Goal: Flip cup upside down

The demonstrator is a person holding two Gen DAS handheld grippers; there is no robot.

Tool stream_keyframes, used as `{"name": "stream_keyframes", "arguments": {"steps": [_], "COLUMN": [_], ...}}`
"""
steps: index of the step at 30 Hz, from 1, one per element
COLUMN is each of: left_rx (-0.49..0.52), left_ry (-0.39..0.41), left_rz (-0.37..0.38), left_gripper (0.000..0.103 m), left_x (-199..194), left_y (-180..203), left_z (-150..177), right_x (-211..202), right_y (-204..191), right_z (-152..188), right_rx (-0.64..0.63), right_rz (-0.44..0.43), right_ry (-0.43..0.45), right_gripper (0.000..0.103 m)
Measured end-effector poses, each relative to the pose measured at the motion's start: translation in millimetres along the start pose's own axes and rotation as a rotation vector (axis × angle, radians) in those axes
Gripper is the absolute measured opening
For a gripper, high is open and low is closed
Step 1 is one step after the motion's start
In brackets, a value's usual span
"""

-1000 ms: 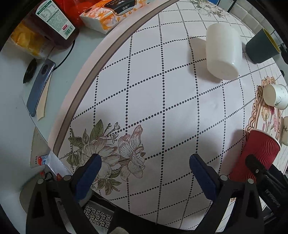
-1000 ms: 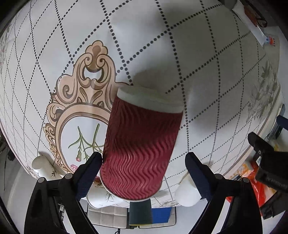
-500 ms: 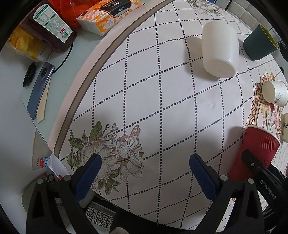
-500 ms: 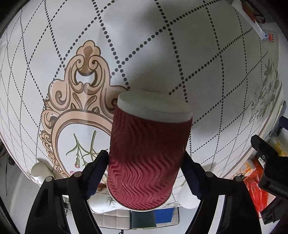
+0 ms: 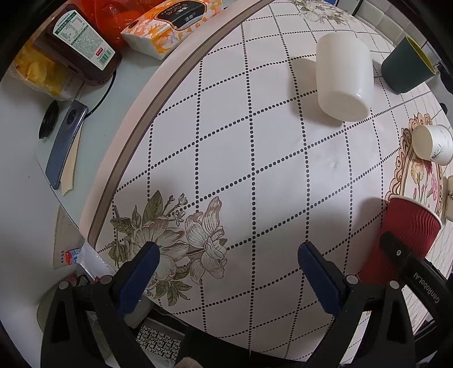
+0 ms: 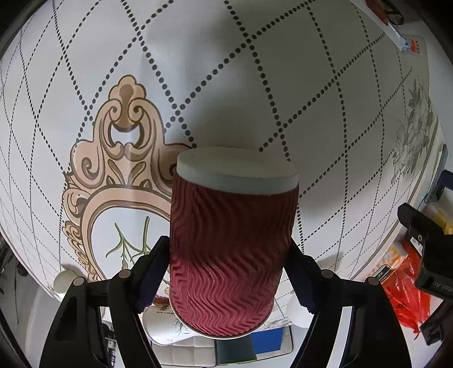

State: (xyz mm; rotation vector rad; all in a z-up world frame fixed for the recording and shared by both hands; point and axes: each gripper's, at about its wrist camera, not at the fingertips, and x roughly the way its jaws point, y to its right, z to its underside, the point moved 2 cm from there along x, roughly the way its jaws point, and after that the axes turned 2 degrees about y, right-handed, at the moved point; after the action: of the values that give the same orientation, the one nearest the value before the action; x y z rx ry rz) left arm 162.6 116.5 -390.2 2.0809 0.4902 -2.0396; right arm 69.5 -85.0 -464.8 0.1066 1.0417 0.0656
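A red ribbed paper cup (image 6: 230,254) fills the middle of the right wrist view, its white flat base pointing away from the camera toward the tablecloth. My right gripper (image 6: 226,271) is shut on the red cup, with both blue pads pressed against its sides. In the left wrist view the same cup (image 5: 405,235) stands at the right edge with the right gripper's black body beside it. My left gripper (image 5: 226,271) is open and empty, held above the flower print near the table's front edge.
A white cup (image 5: 342,82) lies upside down at the back. A dark green cup (image 5: 405,68) and a small white paper cup (image 5: 433,144) stand at the right. A phone (image 5: 66,141), a bottle (image 5: 82,42) and a tissue pack (image 5: 172,25) lie left of the tablecloth's border.
My right gripper's jaws have closed from wide open onto the red cup. The left gripper has barely moved.
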Motion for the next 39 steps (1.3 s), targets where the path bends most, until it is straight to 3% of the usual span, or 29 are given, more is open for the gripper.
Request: {"name": "stream_keyframes", "arguments": {"steps": [8, 13, 21, 39], "left_rx": [0.002, 0.012, 0.037, 0.102], "left_ry": [0.010, 0.019, 0.038, 0.067], "left_rz": [-0.009, -0.009, -0.010, -0.001], "left_gripper": [0.100, 0.100, 0.100, 0.100], "left_x": [-6, -12, -18, -27], "left_y": [-3, 0, 5, 21], "left_z": [-3, -6, -6, -6], "right_x": [0, -2, -1, 15], "right_y": [22, 42, 68, 75], "right_z": [1, 9, 26, 52], "right_rx": [0.128, 0.290, 0.676, 1.605], "right_rz": [-0.029, -0.099, -0.326, -0.918], "right_ry": [-0.013, -0.032, -0.040, 0.008], "right_gripper": [0.078, 0.078, 0.078, 0.078]}}
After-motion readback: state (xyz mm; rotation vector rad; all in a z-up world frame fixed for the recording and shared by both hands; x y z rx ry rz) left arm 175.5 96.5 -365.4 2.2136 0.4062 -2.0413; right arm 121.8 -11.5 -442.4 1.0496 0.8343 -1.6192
